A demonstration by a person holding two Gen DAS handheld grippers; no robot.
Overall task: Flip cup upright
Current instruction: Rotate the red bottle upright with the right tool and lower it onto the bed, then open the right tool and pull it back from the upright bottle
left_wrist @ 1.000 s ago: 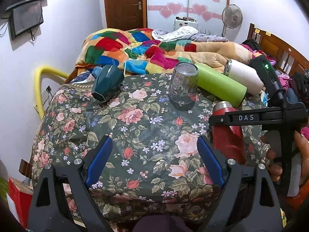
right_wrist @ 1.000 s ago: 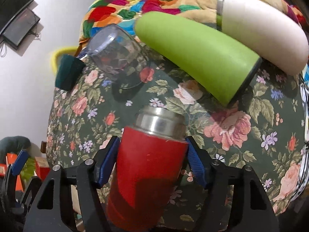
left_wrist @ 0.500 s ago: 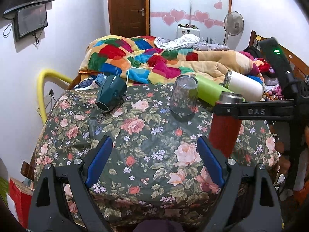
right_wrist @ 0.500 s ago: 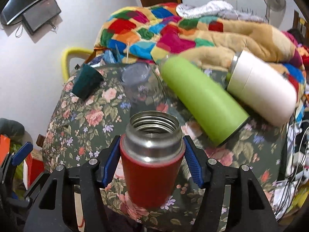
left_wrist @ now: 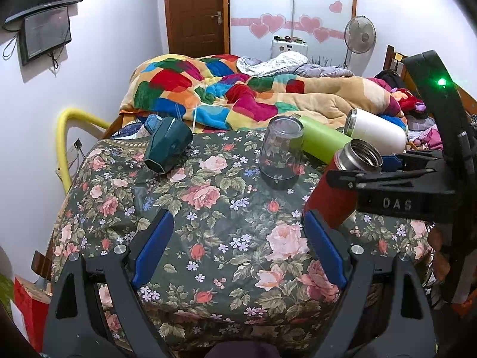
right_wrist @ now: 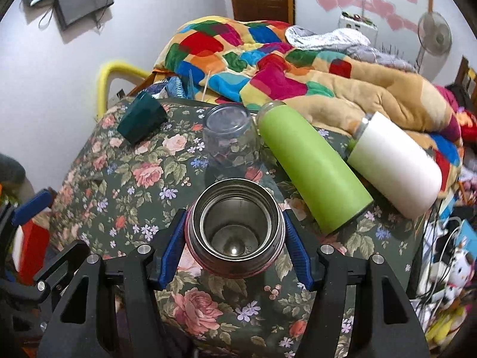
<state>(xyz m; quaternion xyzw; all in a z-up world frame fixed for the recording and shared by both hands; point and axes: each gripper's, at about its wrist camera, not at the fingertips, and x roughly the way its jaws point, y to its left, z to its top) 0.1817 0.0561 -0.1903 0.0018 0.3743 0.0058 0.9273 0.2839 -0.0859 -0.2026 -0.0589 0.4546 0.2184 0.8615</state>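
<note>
Right gripper (right_wrist: 235, 235) clamped on red cup (right_wrist: 235, 229), mouth up, steel interior visible, tilted above flowered tablecloth (right_wrist: 143, 179). Left gripper (left_wrist: 238, 250) spread wide, holding nothing. At 12 o'clock of cup: upturned glass (right_wrist: 231, 134). At 1 to 2 o'clock: green bottle (right_wrist: 313, 164), white bottle (right_wrist: 396, 164), both lying. At 10 o'clock: dark green cup (right_wrist: 141, 122), on its side.

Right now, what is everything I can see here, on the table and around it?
Red flask: one, red with steel mouth, held above the table's near right side, tilted.
Green bottle: one, lime, lying at table's back.
White bottle: one, white, lying beside the green one.
Clear glass: one, mouth down, centre back.
Teal cup: one, on its side, back left.
Tablecloth: one, dark floral.
Quilt: one, multicoloured, behind.
Fan: one, by the far wall.
Left tongs: open, empty.
Right tongs: shut on the red flask.
</note>
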